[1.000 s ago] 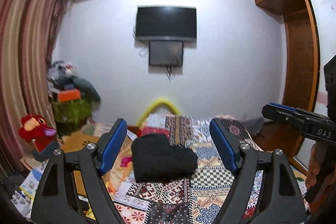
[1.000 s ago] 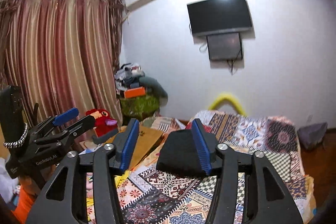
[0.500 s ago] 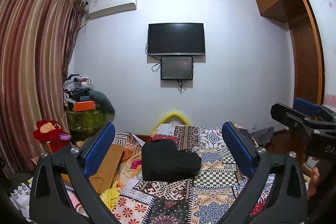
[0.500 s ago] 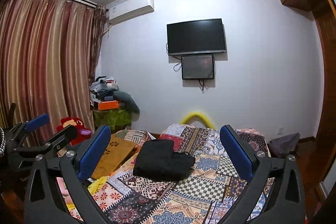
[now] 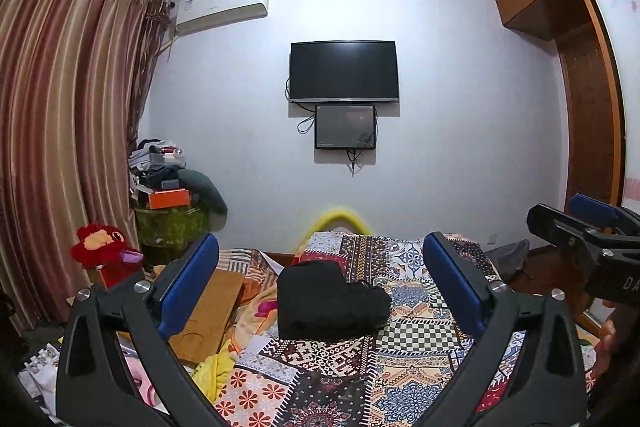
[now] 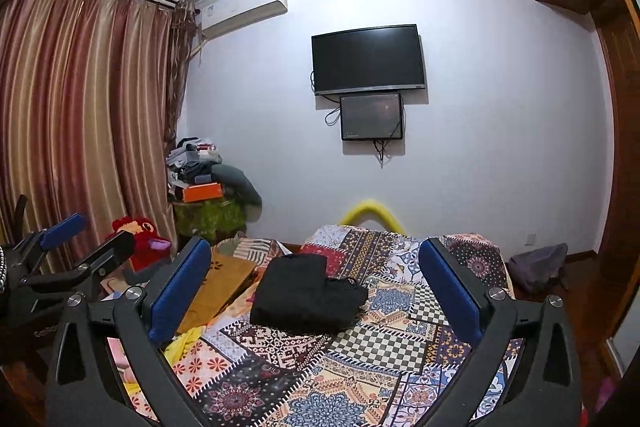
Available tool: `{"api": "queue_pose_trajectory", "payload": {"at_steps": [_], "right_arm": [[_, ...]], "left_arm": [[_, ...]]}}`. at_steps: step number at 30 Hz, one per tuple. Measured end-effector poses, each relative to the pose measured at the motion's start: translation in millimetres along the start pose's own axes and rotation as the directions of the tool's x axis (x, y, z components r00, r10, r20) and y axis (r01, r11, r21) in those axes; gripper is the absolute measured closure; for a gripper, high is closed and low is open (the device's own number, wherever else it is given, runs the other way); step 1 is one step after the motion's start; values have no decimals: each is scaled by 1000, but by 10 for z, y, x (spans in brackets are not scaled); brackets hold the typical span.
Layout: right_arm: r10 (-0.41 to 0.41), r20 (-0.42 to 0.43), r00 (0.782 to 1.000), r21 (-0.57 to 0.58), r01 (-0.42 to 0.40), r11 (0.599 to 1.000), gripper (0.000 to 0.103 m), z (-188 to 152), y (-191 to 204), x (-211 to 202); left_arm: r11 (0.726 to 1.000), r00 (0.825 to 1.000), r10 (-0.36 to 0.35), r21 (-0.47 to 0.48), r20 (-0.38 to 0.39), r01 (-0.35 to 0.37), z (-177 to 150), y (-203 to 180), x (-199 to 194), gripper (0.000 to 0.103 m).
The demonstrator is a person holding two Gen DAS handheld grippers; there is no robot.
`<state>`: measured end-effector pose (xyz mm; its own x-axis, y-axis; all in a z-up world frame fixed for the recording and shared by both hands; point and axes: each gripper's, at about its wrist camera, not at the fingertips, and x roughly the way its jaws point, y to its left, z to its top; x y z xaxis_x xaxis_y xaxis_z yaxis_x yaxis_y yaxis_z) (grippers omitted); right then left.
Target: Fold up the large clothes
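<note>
**Both grippers spread and held clear of the folded garment**

The garment [image 5: 330, 301], black and folded into a compact bundle, lay on the bed [image 5: 420, 339], on its patchwork quilt, toward the far left part of the mattress. Nothing touched it.

The left gripper [image 5: 320, 287] was held above the near end of the bed, its blue pads [image 5: 188, 283] spread wide apart and holding nothing. In its view the garment showed between the two fingers, well beyond them. The right gripper [image 6: 316, 285] was likewise spread, empty, and raised over the quilt, with the garment [image 6: 306, 293] framed between its pads [image 6: 450, 291] but lying farther off.

Each gripper appeared at the edge of the other's view: the right gripper [image 5: 580, 231] at the right side of the left view, the left gripper [image 6: 70, 253] at the left side of the right view.

On the far wall hung a TV [image 5: 344, 71] with a smaller screen [image 5: 345, 127] below it. A red plush toy [image 5: 102, 253] sat by the curtain [image 5: 60, 131], left of the bed.
</note>
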<state>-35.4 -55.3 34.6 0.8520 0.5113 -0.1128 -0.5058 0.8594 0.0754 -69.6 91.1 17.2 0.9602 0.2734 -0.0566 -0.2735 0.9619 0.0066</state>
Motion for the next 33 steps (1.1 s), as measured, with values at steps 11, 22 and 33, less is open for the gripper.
{"api": "queue_pose_trajectory", "payload": {"at_steps": [11, 22, 33], "right_arm": [[0, -16, 1000, 12, 1, 1000, 0, -38, 6, -51], [0, -38, 999, 7, 0, 1000, 0, -29, 18, -57], [0, -59, 998, 5, 1, 1000, 0, -26, 7, -33]], "left_arm": [[1000, 1000, 0, -12, -23, 0, -33, -10, 54, 0], [1000, 1000, 8, -6, -27, -8, -63, -23, 61, 0], [1000, 999, 3, -11, -43, -3, -89, -11, 99, 0]]}}
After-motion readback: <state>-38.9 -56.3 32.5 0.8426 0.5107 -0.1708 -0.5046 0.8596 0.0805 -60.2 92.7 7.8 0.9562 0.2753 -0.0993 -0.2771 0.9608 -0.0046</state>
